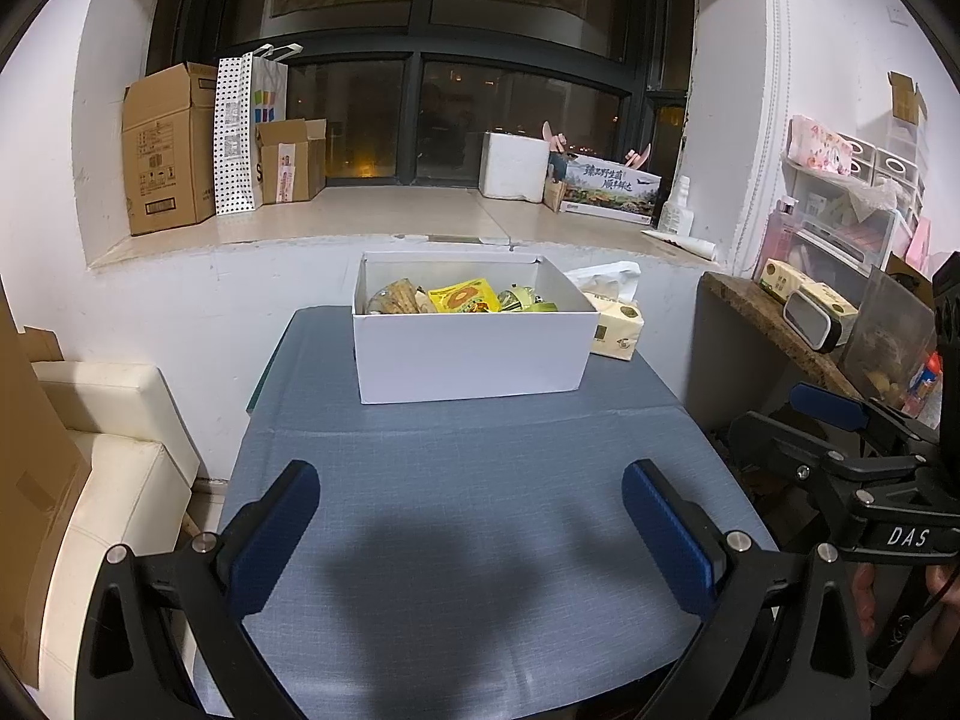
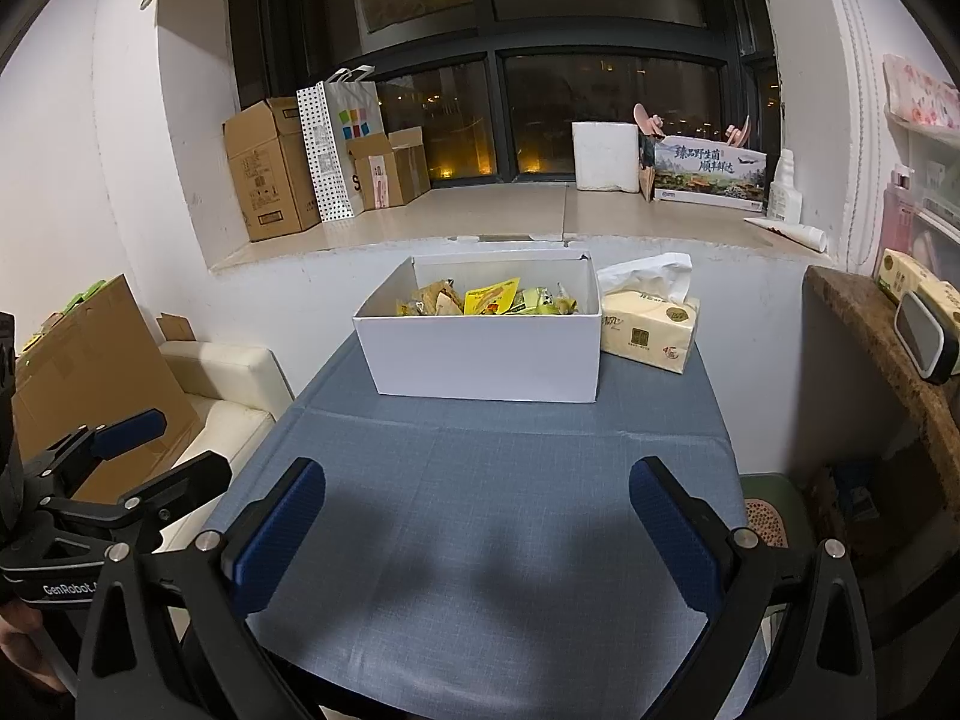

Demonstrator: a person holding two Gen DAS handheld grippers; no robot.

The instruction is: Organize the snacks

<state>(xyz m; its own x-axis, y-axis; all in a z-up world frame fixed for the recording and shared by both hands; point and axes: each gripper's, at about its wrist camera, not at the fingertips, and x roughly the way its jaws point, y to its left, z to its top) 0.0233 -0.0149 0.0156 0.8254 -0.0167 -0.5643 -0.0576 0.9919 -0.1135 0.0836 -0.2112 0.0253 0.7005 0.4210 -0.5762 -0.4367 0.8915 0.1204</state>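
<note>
Both grippers' fingers [image 1: 666, 534] [image 2: 672, 540] spread wide, empty, above table [image 1: 480, 450].

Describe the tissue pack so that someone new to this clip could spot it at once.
Start at the blue-clothed table under the dark window. At its far end stands an open white box of snacks. The tissue pack sits at that box's right: soft, cream-yellow, a white tissue sticking out on top.

snacks [image 1: 462, 297] half hidden behind box wall [image 1: 474, 354]

Home room: cream sofa [image 1: 114, 456], windowsill [image 1: 384, 216] piled with cardboard boxes [image 1: 165, 147] (night outside).
</note>
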